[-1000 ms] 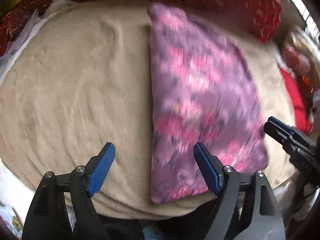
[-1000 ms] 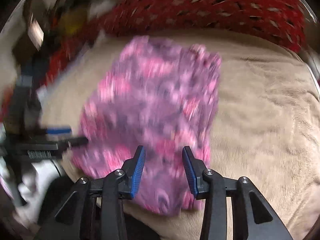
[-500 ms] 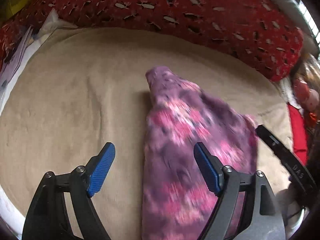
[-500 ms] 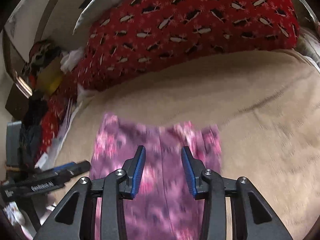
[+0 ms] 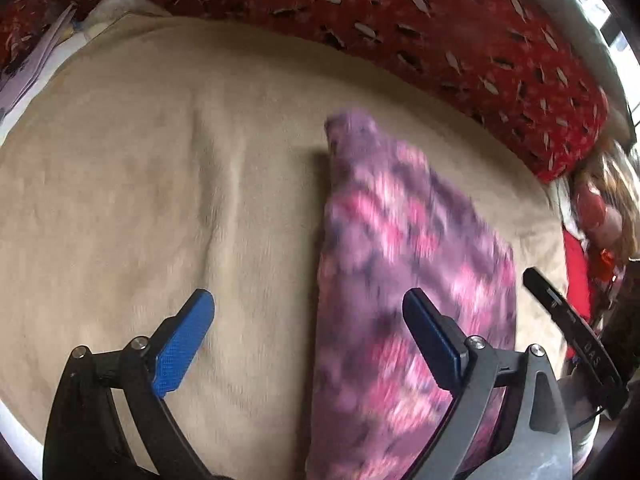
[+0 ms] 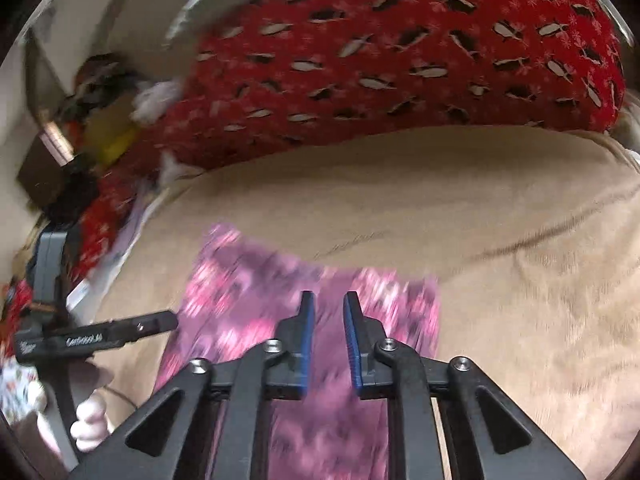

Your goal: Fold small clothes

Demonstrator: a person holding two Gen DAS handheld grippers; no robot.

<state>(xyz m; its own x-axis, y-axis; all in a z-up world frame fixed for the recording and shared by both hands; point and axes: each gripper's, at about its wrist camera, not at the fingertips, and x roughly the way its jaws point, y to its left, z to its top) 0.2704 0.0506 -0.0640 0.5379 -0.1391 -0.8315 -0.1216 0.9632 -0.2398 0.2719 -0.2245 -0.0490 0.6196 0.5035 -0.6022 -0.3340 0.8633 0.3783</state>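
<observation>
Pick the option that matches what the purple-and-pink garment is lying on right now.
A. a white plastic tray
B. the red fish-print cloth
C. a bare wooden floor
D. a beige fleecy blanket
D: the purple-and-pink garment lies flat on the beige blanket, while the red fish-print cloth sits behind it, apart from the garment.

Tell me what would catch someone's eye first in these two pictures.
The purple and pink patterned garment lies on the beige blanket, right of centre in the left wrist view. Behind it, along the blanket's far edge, runs a red fish-print cover. The left gripper is spread wide over the garment's edge; the right gripper, narrowly open, holds nothing.
</observation>
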